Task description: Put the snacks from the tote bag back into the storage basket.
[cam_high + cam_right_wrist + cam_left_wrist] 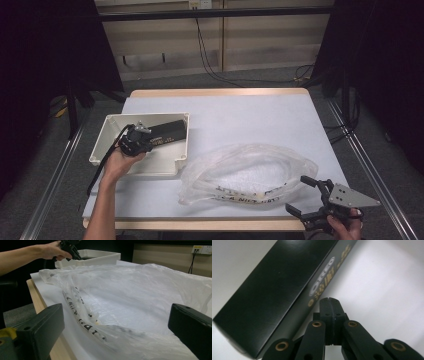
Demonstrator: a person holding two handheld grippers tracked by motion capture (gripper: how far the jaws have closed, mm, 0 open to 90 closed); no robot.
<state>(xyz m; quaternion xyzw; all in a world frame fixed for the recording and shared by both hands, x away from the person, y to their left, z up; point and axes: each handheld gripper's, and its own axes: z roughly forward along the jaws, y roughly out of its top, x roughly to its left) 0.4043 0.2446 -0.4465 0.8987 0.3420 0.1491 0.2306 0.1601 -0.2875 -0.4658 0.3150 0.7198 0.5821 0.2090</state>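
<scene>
Left gripper (329, 302), jaws together, beside a long black box (274, 290) with gold lettering.

This looks like a lab room set up for filming. A table (220, 107) with a white sheet stands between black curtains (45, 50) and metal rails (367, 165). Wires (207, 60) hang down a plain wall with a plug socket (202, 249).

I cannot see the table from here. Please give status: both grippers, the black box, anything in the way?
Left gripper shut, empty, beside black box inside white bin. Right gripper open, at plastic bag edge. Nothing blocking.
</scene>
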